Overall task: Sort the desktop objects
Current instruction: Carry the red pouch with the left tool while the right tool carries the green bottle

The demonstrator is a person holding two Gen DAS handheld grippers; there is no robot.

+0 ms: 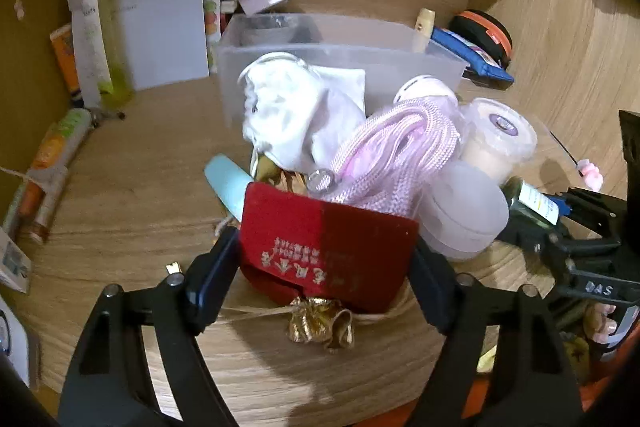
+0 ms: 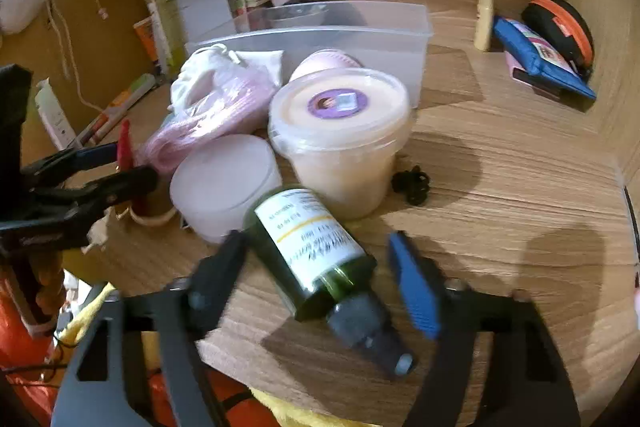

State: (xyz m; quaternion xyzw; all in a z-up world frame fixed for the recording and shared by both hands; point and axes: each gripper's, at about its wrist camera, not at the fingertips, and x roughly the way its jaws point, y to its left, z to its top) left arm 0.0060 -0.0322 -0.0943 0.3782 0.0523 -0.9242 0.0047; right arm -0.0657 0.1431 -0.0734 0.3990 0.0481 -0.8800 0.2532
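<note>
Bin (image 1: pixel 340 67): beyond my left tongs (image 1: pixel 326 267), past the pile. Red pouch (image 1: pixel 328 251): clamped between my left pads. Green bottle (image 2: pixel 312 247): lying between my right tongs (image 2: pixel 320 267), half open, pads apart from it.

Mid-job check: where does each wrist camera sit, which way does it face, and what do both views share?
Left wrist: rides the left claw, angled down at the desk; fingers flank a red pouch; right claw shows at the right edge.
Right wrist: rides the right claw, angled down; fingers stand clear of a green bottle; left claw shows at left.
Shared: clear bin, lidded tub.
</note>
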